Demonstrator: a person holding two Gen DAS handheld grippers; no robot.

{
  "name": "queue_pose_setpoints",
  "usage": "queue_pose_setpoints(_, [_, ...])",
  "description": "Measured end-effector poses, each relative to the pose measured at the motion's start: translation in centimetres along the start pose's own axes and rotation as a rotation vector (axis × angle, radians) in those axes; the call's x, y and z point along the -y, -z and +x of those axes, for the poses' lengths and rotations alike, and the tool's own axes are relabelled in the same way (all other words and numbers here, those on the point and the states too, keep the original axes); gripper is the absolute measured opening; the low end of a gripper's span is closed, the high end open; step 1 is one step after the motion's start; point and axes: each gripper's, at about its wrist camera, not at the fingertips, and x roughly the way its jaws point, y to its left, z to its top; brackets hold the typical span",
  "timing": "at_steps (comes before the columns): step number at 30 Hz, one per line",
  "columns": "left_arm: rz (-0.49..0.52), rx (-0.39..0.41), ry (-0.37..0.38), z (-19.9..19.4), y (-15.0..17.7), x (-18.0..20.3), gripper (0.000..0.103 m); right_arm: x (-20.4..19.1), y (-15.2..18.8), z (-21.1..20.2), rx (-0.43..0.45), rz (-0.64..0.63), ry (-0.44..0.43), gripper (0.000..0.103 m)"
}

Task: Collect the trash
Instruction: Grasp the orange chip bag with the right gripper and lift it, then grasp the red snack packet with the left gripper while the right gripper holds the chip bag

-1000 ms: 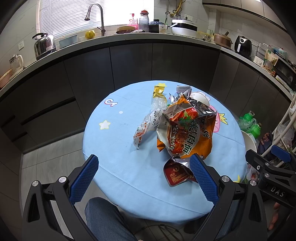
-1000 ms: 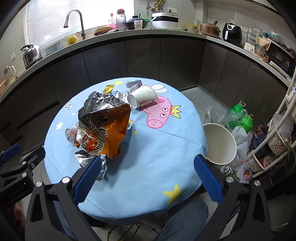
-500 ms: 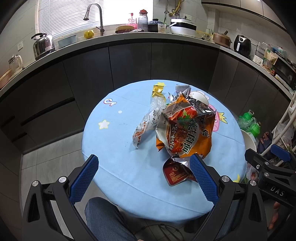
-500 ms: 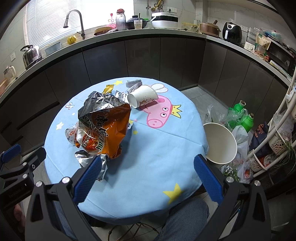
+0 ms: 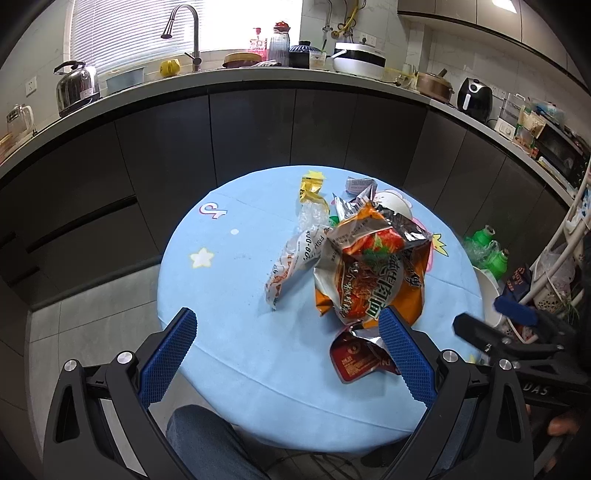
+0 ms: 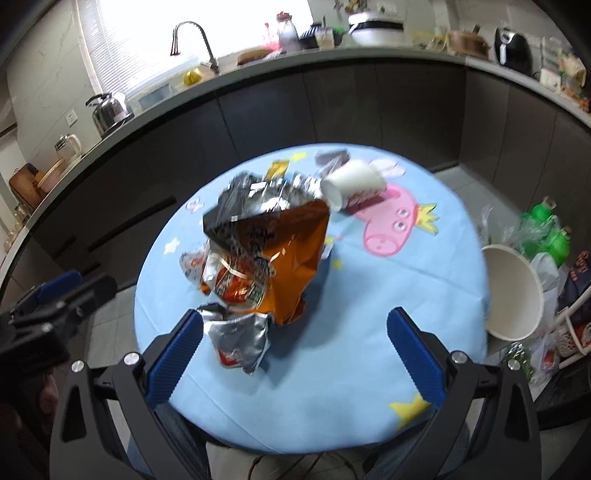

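Home kitchen: dark cabinets (image 5: 251,125) under curved counter (image 5: 258,75), sink tap (image 5: 184,29), kettle (image 5: 75,86), air fryer (image 5: 474,94), cartoon-clothed round table (image 5: 236,295) seen

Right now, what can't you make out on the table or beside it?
- Paper cup, left wrist view: mostly hidden behind the orange snack bag.
- Small red packet, left wrist view: partly covered by the left gripper finger.
- Bin contents, right wrist view: not visible.
- Print on the bag, right wrist view: motion-blurred.
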Motion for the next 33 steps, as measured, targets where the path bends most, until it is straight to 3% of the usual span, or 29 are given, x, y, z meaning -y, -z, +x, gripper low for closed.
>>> queue_pose_setpoints(6, [-0.021,-0.047,0.079,1.3,0.7,-1.9,0.094,0.6,-1.2,5.1,-0.061,-0.022,-0.086,0.099])
queue_pose_setpoints(9, [-0.016,-0.057,0.088,1.7,1.1,-2.1,0.093,1.1,-2.3,7.7,-0.090,-0.019,-0.125,0.091])
queue_pose_setpoints(12, [-0.024,-0.083,0.123,2.3,1.5,-2.2,0.084,0.9,-3.0,8.4,-0.092,-0.042,-0.129,0.067])
queue_pose_setpoints(13, [-0.026,-0.091,0.134,2.5,1.5,-2.2,0.081,0.8,-3.1,8.2,-0.091,-0.049,-0.128,0.046])
queue_pose_setpoints(21, [0.041,-0.151,0.264,4.2,2.2,0.6,0.068,0.8,-3.3,4.0,0.003,-0.065,-0.146,0.042])
queue_pose_setpoints(28, [0.024,-0.245,0.325,7.5,3.7,2.6,0.070,3.2,-3.1,0.7,0.102,0.000,-0.037,0.042])
queue_pose_setpoints(33, [0.068,-0.228,0.316,9.1,3.3,4.2,0.077,4.9,-2.0,-0.4,0.112,0.044,0.013,0.041])
